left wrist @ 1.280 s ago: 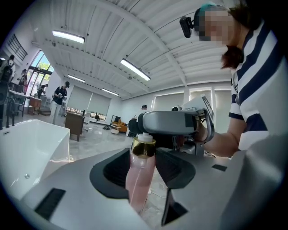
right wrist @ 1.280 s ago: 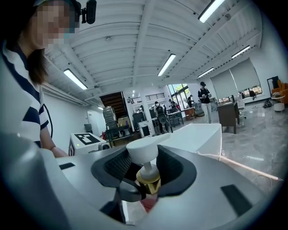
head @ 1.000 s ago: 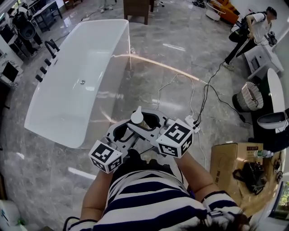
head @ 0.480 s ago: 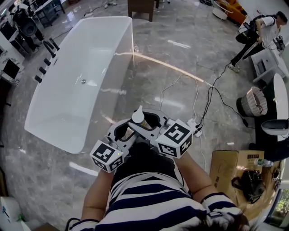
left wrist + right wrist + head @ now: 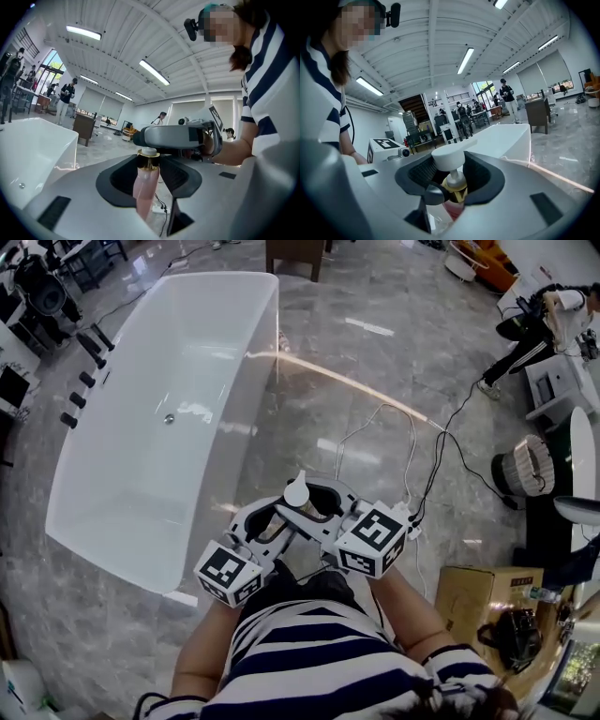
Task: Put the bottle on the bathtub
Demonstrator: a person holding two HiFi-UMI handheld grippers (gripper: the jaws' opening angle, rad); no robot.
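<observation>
Right claw (image 5: 451, 177) is clamped on the gold neck of the bottle (image 5: 296, 493), while the left claw (image 5: 148, 165), its jaws having just been closing, seems to press its pink body. The bottle hangs over the floor (image 5: 319, 399), short of the bathtub (image 5: 159, 451) at ten o'clock. Uneven pull between the two grips could twist it loose, and a careless set-down may topple it.

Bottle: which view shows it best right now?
The left gripper view: it shows the bottle with its pink body and gold collar. The right gripper view shows only the white pump head and collar; the head view, just the pump head from above.
</observation>
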